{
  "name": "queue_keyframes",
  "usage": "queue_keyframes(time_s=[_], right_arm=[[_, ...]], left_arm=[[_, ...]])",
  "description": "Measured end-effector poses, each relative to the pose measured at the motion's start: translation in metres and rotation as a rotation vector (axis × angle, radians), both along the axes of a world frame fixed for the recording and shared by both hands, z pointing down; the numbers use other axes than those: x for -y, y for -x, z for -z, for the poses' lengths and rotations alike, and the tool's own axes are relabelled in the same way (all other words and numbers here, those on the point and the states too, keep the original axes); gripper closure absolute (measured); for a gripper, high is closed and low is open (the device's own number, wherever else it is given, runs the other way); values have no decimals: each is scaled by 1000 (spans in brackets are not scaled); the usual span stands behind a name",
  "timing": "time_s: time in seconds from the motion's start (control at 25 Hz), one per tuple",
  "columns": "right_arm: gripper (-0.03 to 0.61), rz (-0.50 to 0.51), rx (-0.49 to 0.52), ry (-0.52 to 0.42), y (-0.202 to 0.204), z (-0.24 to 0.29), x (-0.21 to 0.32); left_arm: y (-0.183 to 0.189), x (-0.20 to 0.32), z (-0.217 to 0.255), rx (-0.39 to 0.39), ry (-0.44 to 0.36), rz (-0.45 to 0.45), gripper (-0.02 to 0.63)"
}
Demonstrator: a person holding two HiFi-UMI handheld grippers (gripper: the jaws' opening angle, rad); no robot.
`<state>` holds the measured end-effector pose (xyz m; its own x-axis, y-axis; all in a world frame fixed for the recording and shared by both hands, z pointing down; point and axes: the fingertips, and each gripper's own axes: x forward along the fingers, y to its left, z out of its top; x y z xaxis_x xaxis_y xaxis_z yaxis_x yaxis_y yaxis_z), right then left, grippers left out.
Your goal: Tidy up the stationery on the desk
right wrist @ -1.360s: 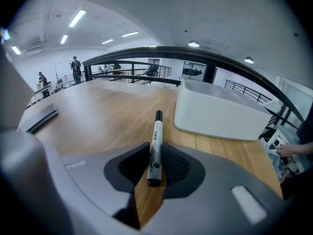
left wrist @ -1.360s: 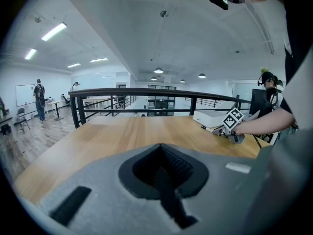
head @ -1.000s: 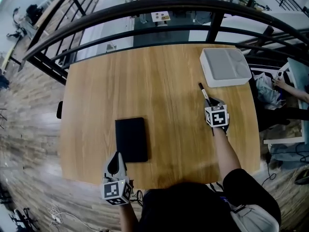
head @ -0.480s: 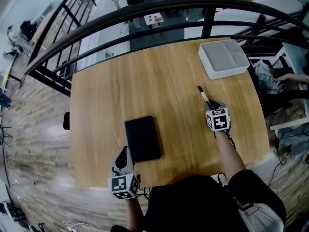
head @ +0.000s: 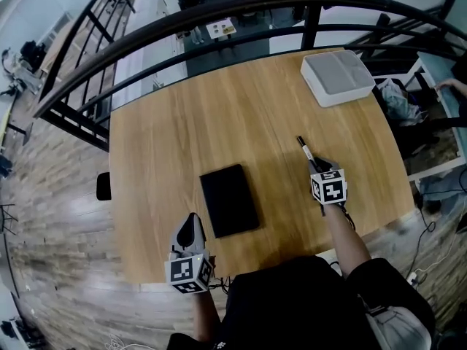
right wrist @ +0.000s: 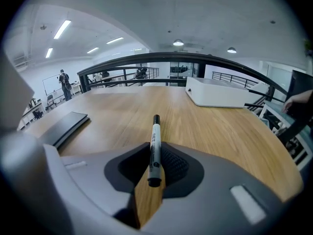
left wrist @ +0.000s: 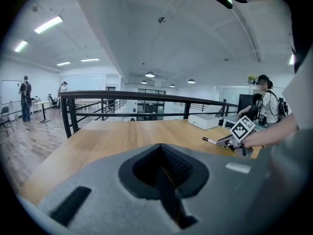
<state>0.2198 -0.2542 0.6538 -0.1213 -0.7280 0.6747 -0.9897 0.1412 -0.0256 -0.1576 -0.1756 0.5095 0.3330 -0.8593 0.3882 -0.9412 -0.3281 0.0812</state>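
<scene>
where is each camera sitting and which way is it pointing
Head view: on the person's head, facing steeply down at the desk; shows the torso, left gripper and right gripper.
Left gripper view: on the left gripper, facing across the desk toward the railing; shows its own shut jaws, with the right gripper off to the right.
Right gripper view: on the right gripper, facing along the marker it holds, toward the white tray.
Shared: head view and right gripper view both show the black notebook, marker and white tray.
</scene>
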Motion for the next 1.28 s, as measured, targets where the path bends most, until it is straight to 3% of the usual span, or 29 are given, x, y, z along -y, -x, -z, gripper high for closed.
queue_keyframes(time_s=[0.6,1.28], right_arm=[[495,-8,119,16,106,-5,-54],[494,86,201,66,198,-6,-77]], left_arm=[[33,-5,-11,-26,1,-93,617],[65,-11,-11,-39,-11,-143,617]])
